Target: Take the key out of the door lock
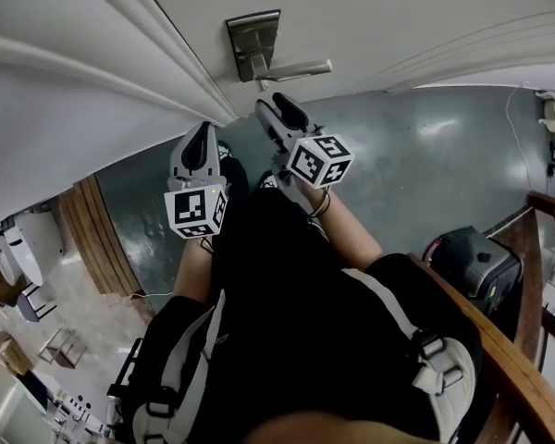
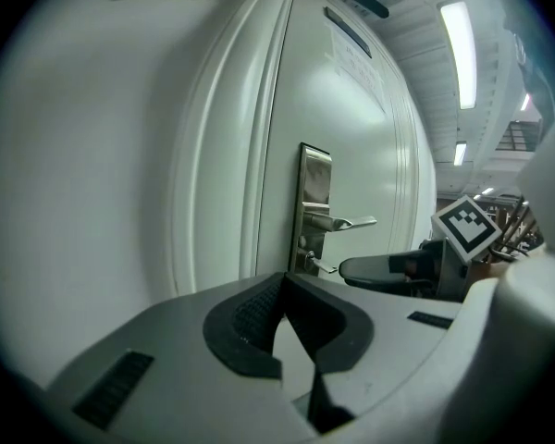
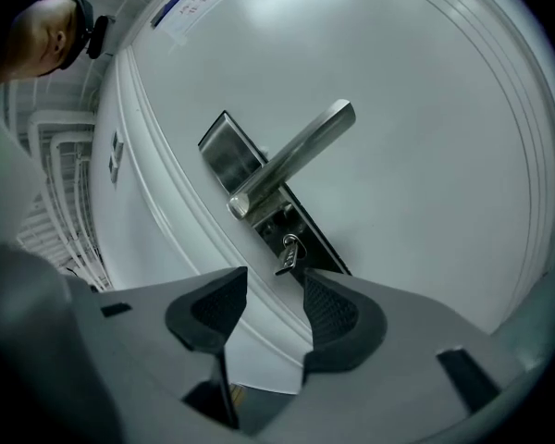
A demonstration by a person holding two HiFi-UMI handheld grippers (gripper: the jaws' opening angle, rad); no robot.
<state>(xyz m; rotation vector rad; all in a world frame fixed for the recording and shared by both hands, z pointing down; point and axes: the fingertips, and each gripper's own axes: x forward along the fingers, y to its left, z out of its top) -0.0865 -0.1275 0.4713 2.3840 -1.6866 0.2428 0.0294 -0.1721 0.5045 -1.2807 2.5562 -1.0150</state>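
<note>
A small metal key (image 3: 288, 254) sticks out of the lock cylinder below the silver lever handle (image 3: 301, 151) on the lock plate (image 3: 224, 155) of a white door. My right gripper (image 3: 274, 285) is open, its tips just short of the key, nothing between its pads. In the head view this right gripper (image 1: 270, 103) points at the lock plate (image 1: 252, 40). My left gripper (image 1: 203, 129) hangs lower left, away from the door. Its pads meet at the tips in the left gripper view (image 2: 282, 280), holding nothing. That view also shows the key (image 2: 322, 265) and the right gripper (image 2: 370, 268).
The door frame moulding (image 1: 120, 54) runs diagonally left of the lock. A wooden railing (image 1: 499, 340) curves along the right, with a black case (image 1: 476, 266) on the grey-green floor (image 1: 425, 174) beside it. The person's dark clothing fills the lower middle.
</note>
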